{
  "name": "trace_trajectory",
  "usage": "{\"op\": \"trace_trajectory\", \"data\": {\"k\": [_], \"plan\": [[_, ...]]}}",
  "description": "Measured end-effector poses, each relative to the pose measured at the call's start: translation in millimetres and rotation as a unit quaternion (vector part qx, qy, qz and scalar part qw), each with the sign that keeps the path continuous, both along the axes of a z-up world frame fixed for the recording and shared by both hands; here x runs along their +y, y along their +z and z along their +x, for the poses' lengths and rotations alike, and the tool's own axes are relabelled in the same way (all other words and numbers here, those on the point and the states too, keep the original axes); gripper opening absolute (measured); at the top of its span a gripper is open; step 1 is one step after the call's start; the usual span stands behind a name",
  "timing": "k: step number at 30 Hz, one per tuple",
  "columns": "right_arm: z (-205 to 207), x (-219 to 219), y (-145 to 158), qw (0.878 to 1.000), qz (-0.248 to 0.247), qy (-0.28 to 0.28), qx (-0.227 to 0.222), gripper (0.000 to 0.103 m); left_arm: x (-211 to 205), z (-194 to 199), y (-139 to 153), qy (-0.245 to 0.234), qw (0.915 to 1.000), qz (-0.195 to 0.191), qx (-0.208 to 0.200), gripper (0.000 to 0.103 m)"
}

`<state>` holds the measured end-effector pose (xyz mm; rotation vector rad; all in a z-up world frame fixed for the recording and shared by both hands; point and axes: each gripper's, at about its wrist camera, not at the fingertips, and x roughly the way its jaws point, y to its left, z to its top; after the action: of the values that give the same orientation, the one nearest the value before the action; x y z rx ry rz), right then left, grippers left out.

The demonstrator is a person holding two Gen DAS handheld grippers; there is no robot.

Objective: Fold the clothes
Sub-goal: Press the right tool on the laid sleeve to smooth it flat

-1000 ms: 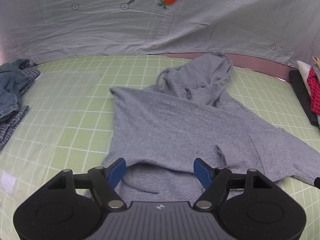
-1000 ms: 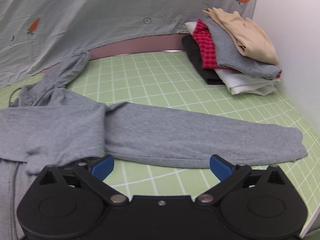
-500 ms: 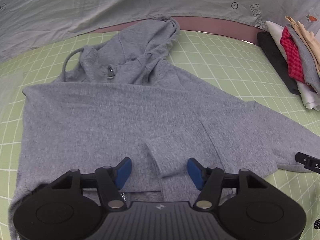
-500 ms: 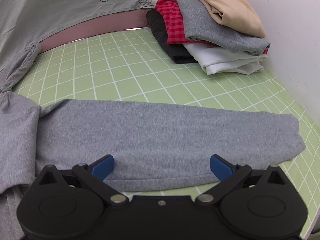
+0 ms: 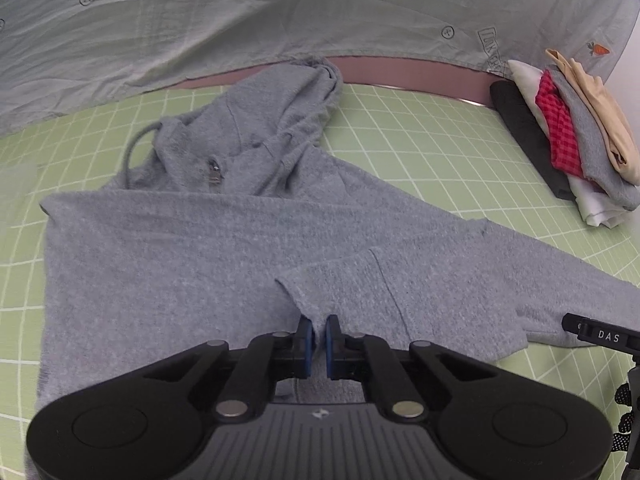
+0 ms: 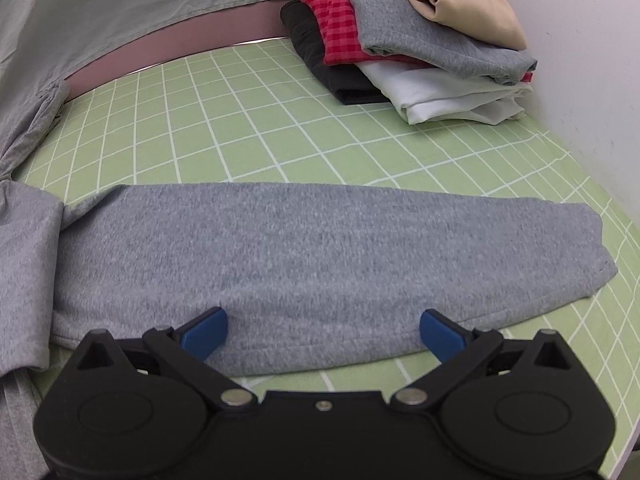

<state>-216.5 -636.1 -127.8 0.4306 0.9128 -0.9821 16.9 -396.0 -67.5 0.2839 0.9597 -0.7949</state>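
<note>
Where half a second ago spread wide over the cloth, left gripper (image 5: 316,338) now pressed together on a raised fold of the grey hoodie (image 5: 208,248), near the sleeve cuff (image 5: 320,280) laid across its front. Right gripper (image 6: 322,330) spread as before, now lower over the outstretched sleeve (image 6: 304,248). Hoodie flat on the green gridded surface (image 6: 240,128); folded stack (image 6: 420,52) at far right.

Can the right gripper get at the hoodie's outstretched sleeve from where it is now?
Probably yes. The right gripper is open with its jaws spread over the near edge of the sleeve, which lies flat on the green mat. Nothing lies between them; the folded pile sits well behind.
</note>
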Motion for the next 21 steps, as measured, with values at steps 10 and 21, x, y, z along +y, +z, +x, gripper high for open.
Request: {"op": "trace_trajectory", "data": {"k": [10,21], "plan": [[-1,0,-1,1.0,0.001,0.0,-0.002,0.103,63,55,27,0.084,0.9886,0.071,-0.103,0.007],[-1,0,-2,1.0,0.003,-0.001,-0.005,0.103,72,71,4,0.146,0.9803,0.103,-0.084,0.067]]}}
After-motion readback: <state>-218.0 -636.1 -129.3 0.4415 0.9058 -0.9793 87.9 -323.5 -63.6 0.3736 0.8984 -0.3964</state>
